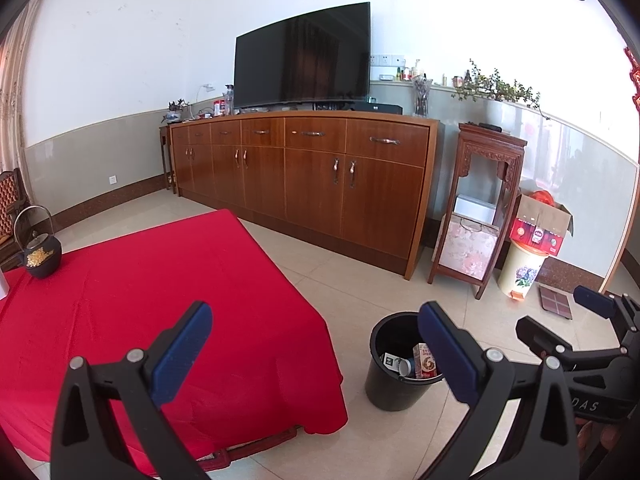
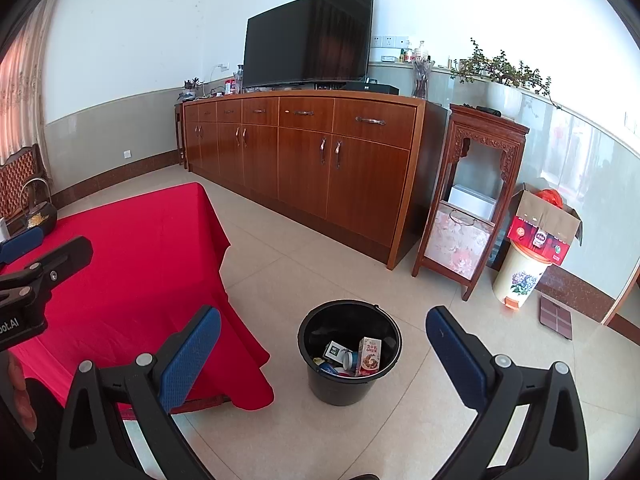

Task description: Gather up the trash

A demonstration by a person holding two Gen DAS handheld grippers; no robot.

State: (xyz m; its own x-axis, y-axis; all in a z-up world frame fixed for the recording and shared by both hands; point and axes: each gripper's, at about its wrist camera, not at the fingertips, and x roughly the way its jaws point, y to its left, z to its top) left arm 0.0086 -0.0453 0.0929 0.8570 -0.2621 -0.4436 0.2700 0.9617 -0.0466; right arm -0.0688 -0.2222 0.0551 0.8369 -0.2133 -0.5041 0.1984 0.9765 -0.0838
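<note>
A red-clothed table (image 2: 120, 264) fills the left of the frame, a black teapot (image 1: 42, 254) at its far left edge. The black trash bucket (image 2: 349, 354) stands upright on bare tile at lower centre, mouth up, holding a small carton (image 2: 370, 356) on end. Left gripper (image 1: 316, 340) and right gripper (image 2: 322, 344) both gape wide, holding nothing. A wooden sideboard (image 2: 312, 160) spans the back wall.

My view takes in a table under a red cloth (image 1: 160, 300), black iron teapot (image 1: 41, 254) at its far left corner, beige tiled floor (image 2: 320, 252) past its right edge, black trash bucket (image 2: 348, 384) standing there, just off the table's near right corner
</note>
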